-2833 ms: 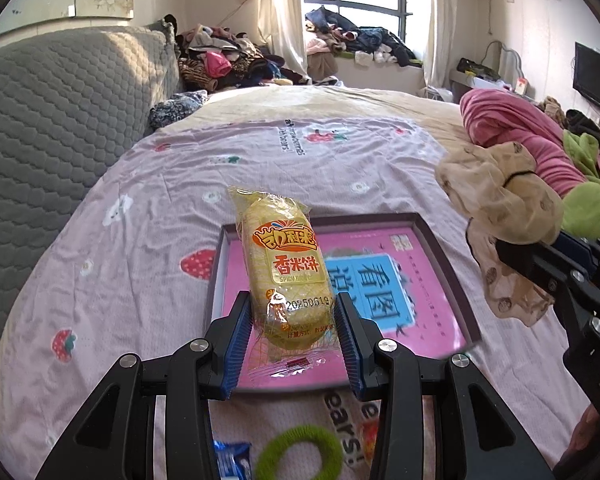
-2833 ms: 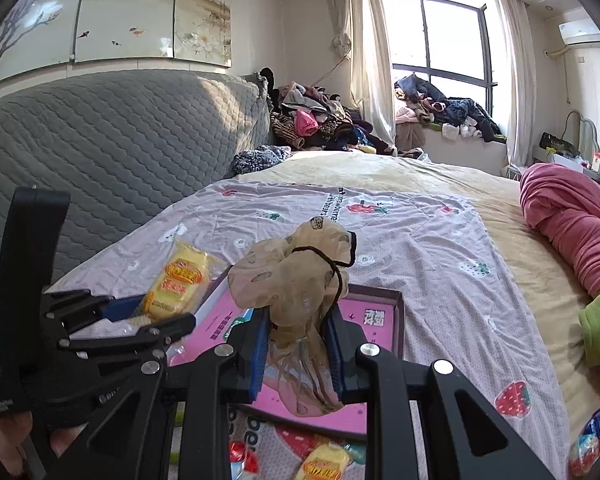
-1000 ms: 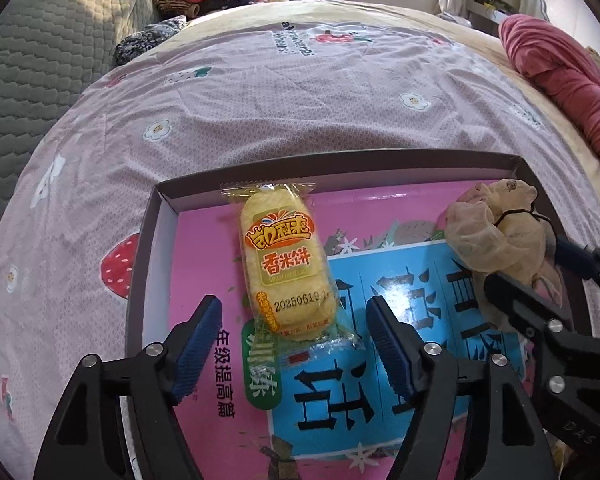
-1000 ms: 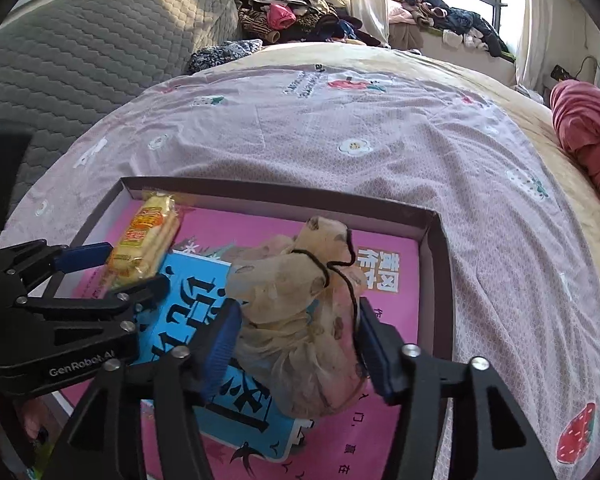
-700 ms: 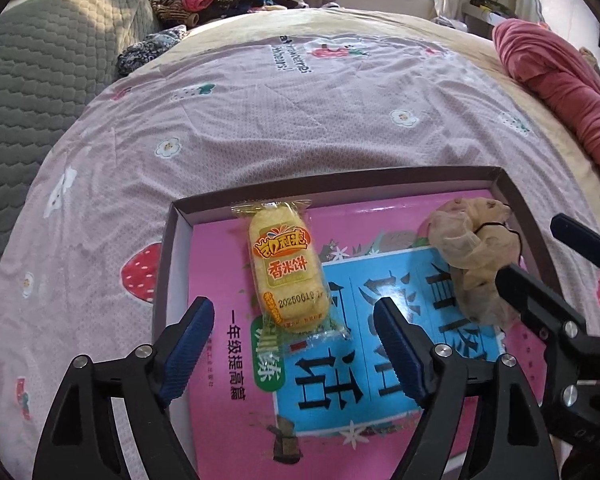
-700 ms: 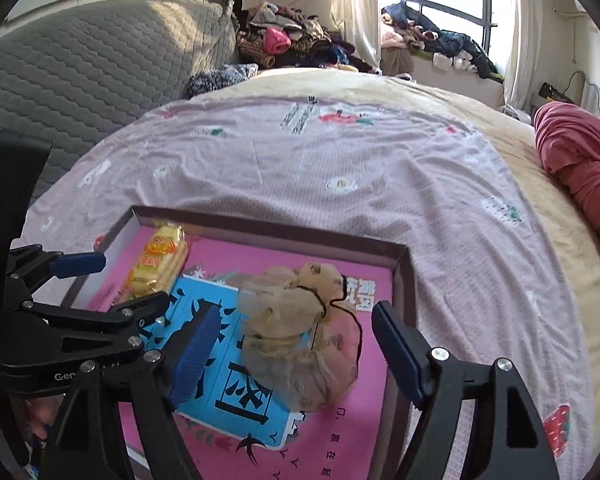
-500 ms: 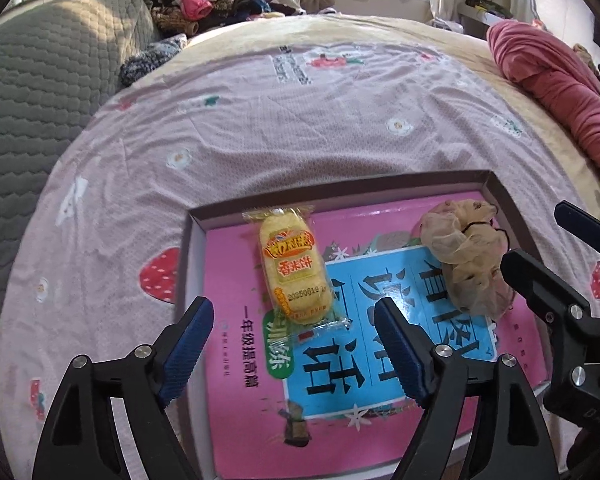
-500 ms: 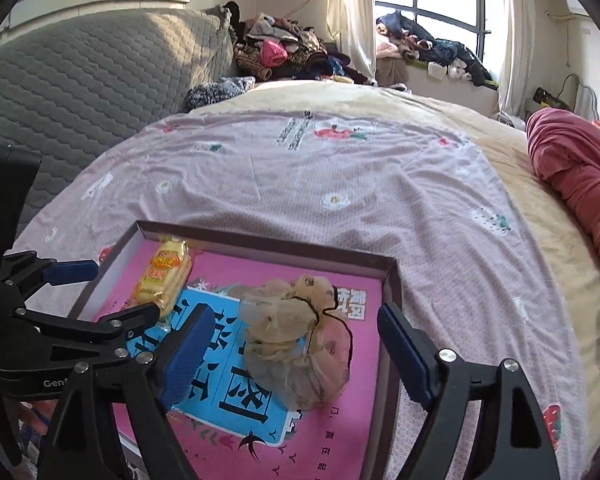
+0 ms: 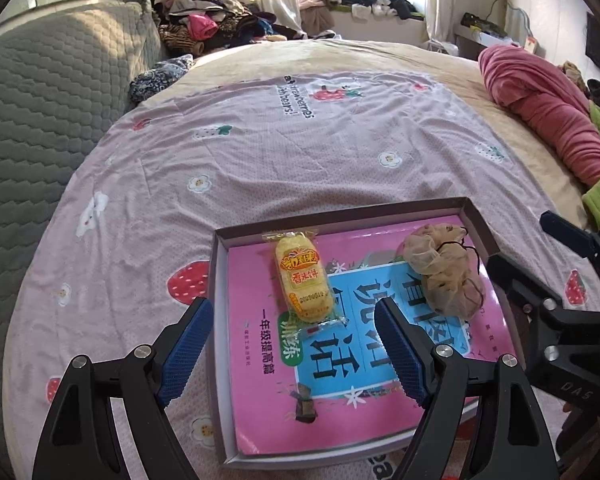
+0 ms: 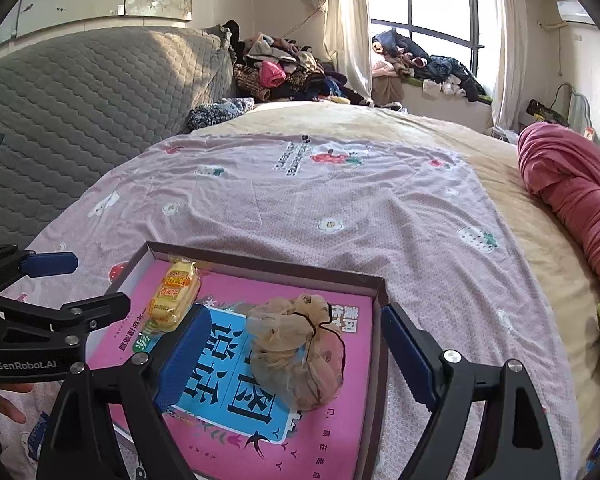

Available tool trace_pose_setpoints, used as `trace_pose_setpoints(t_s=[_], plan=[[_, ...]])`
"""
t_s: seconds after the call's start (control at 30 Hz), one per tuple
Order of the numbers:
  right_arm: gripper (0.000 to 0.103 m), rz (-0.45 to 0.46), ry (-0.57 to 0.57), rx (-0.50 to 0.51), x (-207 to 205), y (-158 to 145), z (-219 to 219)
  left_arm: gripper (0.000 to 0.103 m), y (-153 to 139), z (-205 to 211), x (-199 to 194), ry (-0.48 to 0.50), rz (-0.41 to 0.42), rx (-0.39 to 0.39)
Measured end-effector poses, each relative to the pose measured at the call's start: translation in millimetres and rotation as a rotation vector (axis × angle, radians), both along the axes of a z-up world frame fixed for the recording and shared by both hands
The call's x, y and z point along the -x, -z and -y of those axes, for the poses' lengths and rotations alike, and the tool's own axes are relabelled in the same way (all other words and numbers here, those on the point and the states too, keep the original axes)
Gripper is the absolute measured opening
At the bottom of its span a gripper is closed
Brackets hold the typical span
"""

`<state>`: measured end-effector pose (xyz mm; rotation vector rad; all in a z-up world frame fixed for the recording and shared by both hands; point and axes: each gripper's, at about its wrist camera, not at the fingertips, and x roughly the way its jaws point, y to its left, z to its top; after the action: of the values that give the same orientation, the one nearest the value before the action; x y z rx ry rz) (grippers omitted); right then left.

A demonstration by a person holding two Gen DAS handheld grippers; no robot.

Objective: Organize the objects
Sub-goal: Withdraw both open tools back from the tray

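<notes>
Now both items lie apart inside the shallow box on the bed: rice-cracker packet left, beige scrunchie right. Left gripper and right gripper hover wide open, holding nothing, likely freed for further items.

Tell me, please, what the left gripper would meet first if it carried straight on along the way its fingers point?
Most likely the yellow snack packet, lying on the pink book in the box; it sits just ahead of the open left gripper, though depth is uncertain.
</notes>
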<state>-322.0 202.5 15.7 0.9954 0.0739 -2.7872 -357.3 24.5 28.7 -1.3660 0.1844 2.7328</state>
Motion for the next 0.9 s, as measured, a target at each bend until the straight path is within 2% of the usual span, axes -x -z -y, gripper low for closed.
trace_pose_setpoints(t_s=[0.1, 0.33, 0.6, 0.77, 0.9], plan=[[0.087, -0.036, 0.010, -0.002, -11, -13, -3, 0.084, -8, 1, -8, -0.002, -0.018, 0.018], [0.090, -0.150, 0.013, 0.019, -60, -54, -8, 0.084, -39, 18, -40, -0.003, -0.064, -0.027], [0.100, -0.260, 0.027, 0.030, -139, -93, -11, 0.084, -83, 46, -109, -0.013, -0.154, -0.092], [0.101, -0.309, 0.022, 0.012, -181, -106, -2, 0.084, -103, 60, -150, -0.030, -0.198, -0.111], [0.101, -0.292, 0.017, 0.020, -202, -107, 1, 0.084, -110, 68, -176, -0.046, -0.218, -0.103]])
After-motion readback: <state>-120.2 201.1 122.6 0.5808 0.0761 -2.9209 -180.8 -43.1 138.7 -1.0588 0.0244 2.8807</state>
